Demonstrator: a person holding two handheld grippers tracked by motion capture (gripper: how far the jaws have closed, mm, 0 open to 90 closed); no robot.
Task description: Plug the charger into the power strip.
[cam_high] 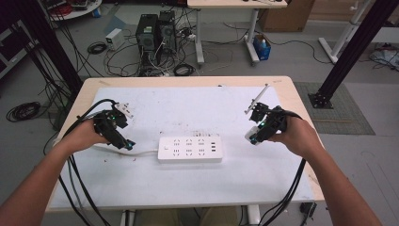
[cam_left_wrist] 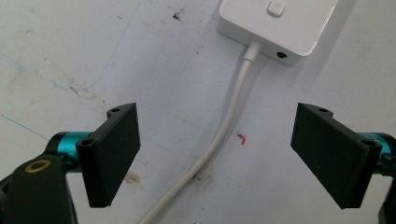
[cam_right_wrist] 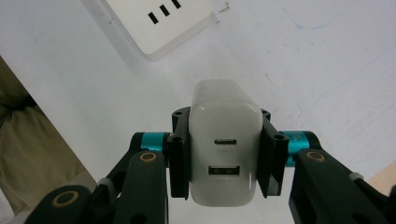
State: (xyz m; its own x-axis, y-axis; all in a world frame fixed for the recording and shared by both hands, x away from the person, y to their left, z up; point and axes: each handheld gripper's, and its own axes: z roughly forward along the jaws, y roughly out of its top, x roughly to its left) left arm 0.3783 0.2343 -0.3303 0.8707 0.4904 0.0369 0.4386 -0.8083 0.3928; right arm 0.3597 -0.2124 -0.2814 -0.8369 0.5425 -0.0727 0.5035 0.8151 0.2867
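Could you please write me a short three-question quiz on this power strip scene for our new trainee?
1. True or false: the right gripper is shut on the white charger.
2. What lies on the table between the left gripper's open jaws? A) a screwdriver B) the white cable C) a cup
3. The cable runs into the end of the ______.

Key: 1 true; 2 B; 3 power strip.
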